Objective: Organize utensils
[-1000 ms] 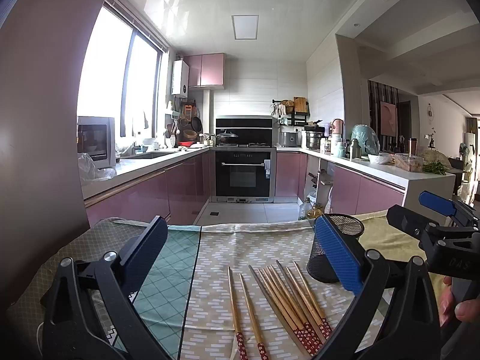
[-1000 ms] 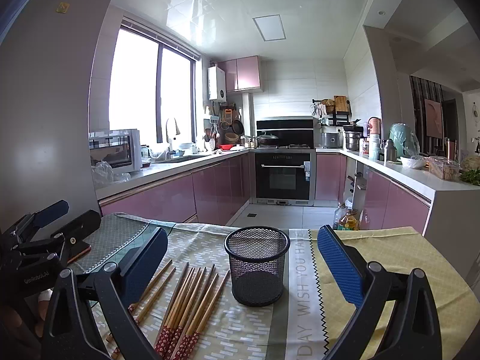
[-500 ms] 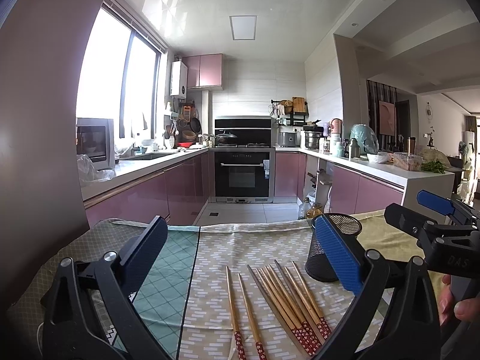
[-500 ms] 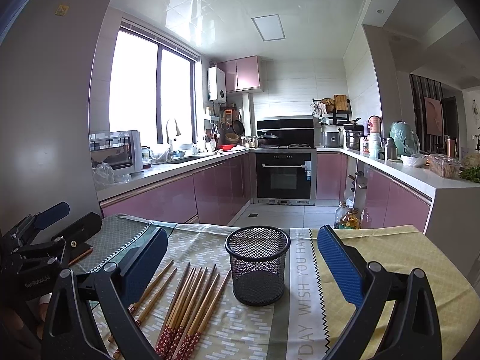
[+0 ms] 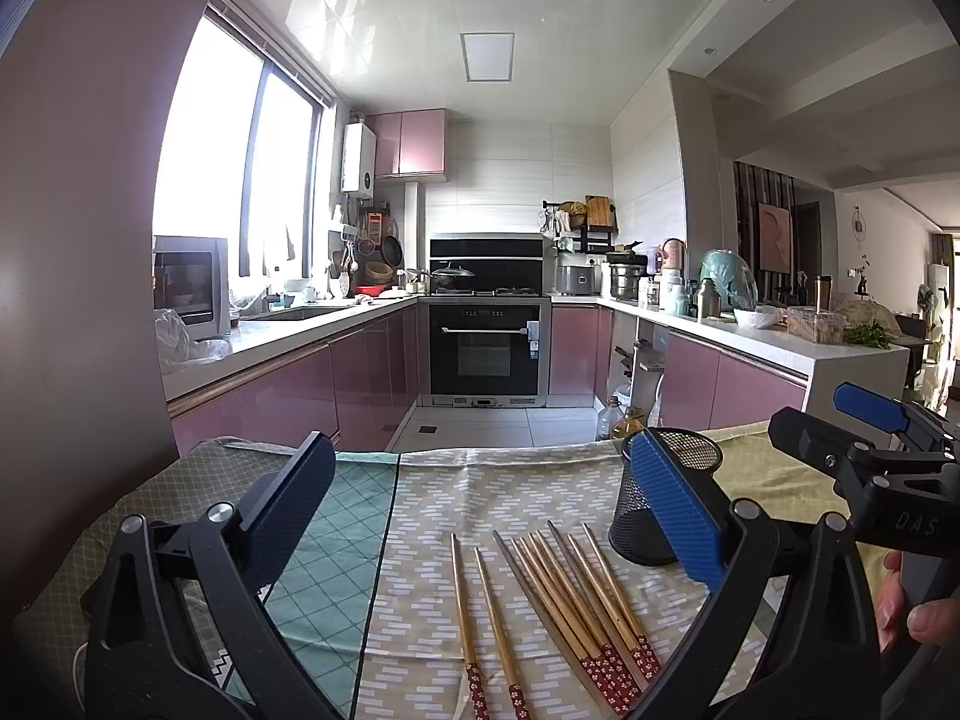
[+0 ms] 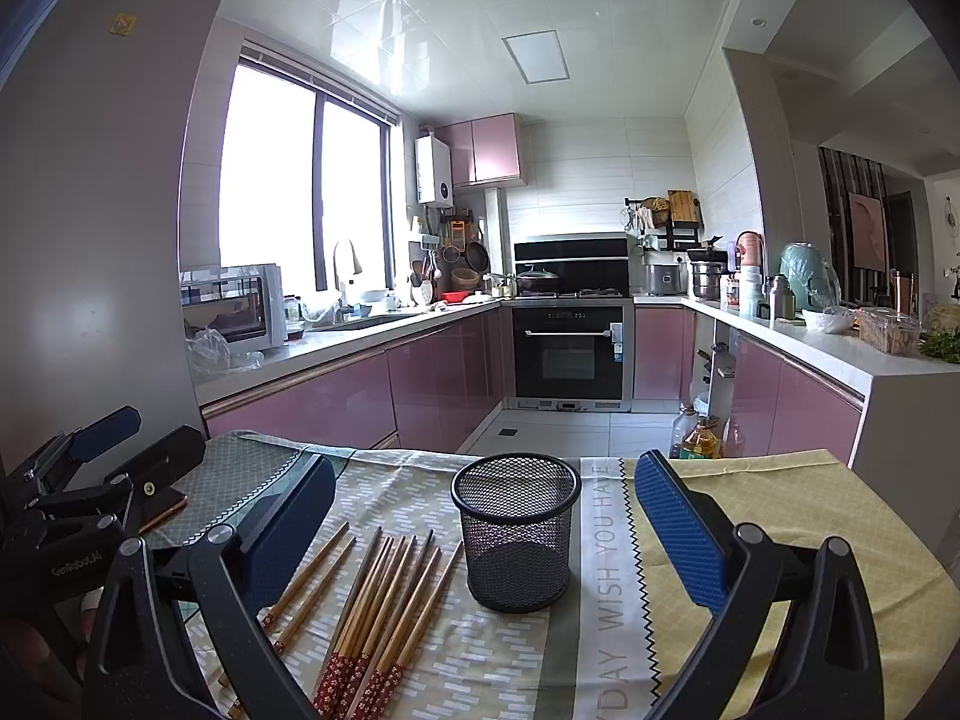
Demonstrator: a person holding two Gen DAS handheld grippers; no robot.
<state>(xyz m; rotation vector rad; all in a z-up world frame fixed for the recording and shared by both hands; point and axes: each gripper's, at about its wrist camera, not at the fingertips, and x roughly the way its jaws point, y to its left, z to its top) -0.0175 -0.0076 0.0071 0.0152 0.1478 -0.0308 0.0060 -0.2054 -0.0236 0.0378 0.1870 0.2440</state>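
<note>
Several wooden chopsticks (image 5: 564,600) with red patterned ends lie side by side on the patterned tablecloth; they also show in the right wrist view (image 6: 384,600). A black mesh holder (image 6: 516,540) stands upright and empty just right of them, and shows in the left wrist view (image 5: 654,516) partly behind a finger. My left gripper (image 5: 480,498) is open and empty, above the cloth short of the chopsticks. My right gripper (image 6: 486,510) is open and empty, framing the holder. Each gripper shows at the edge of the other's view.
The table's far edge (image 5: 492,453) drops to the kitchen floor. Oil bottles (image 6: 699,438) stand on the floor past it. A phone-like object (image 6: 165,513) lies on the cloth at the left. Pink cabinets and an oven are farther back.
Almost nothing has changed. The left wrist view has shifted very slightly; both grippers stay open and the chopsticks and holder have not moved.
</note>
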